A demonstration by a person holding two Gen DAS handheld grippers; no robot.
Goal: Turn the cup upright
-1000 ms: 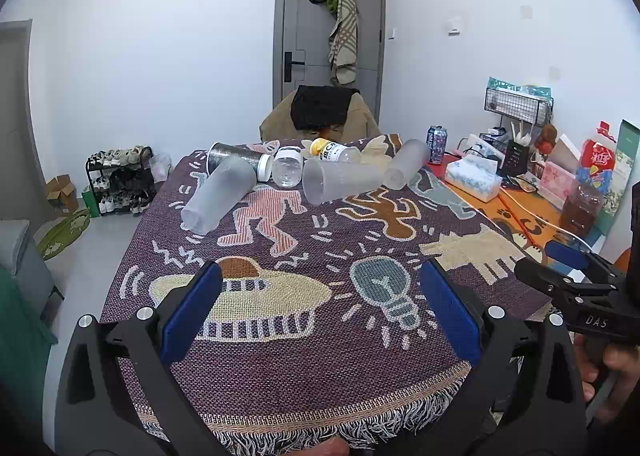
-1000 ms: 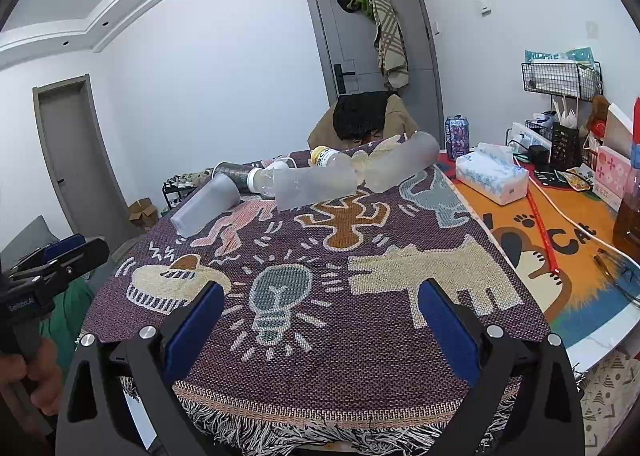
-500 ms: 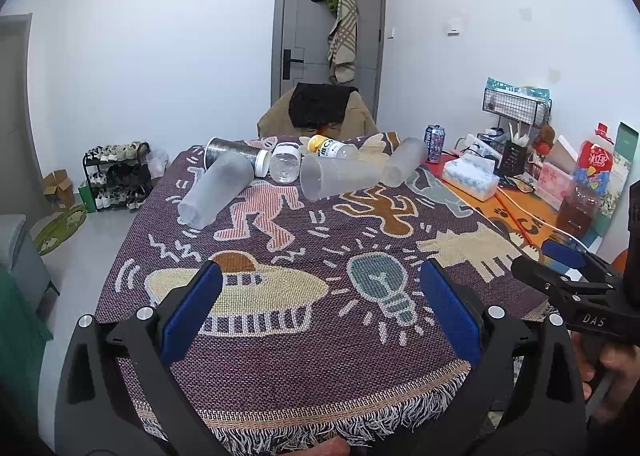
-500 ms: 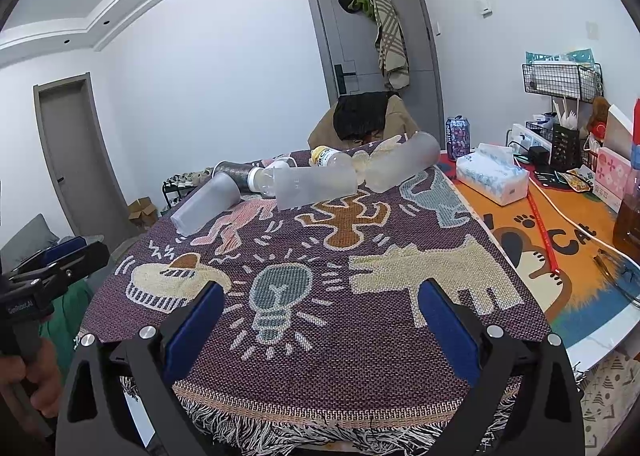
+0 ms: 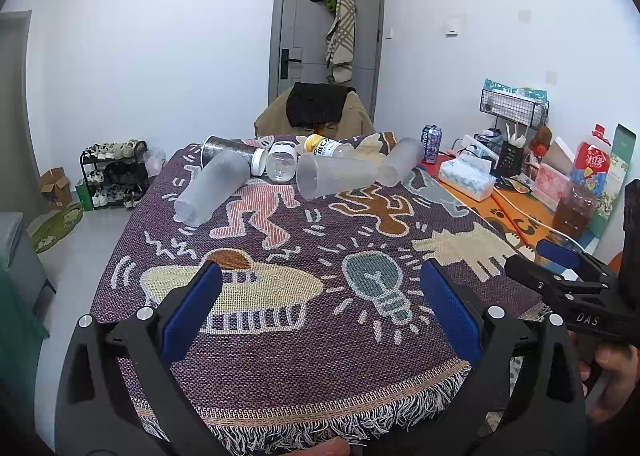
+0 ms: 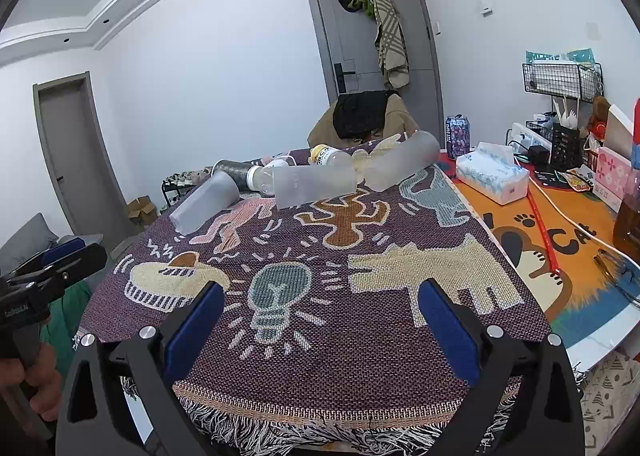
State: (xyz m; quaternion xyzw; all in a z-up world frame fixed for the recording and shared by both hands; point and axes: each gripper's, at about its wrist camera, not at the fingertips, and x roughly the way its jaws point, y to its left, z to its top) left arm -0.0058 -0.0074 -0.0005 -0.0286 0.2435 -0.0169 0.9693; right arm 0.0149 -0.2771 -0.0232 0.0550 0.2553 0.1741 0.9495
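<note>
Patterned blanket [image 5: 280,356], toppled cups [image 5: 336,180] far beyond both gaping, empty tongs [image 5: 316,296]

The left gripper [image 5: 320,298] is wide open. Its two black arms reach up from the bottom of the left wrist view, and its blue pads [image 5: 191,310] point to about 12 o'clock with a big gap between them. Nothing is held there. The right gripper [image 6: 318,306] is wide open too, with blue pads [image 6: 448,330] far apart and nothing between them. In the left wrist view the right gripper [image 5: 568,280] sticks in at about 4 o'clock, with the right hand [image 5: 612,384] around its handle. In the right wrist view the left hand [image 6: 34,384] grips a handle at about 8 o'clock.
</note>
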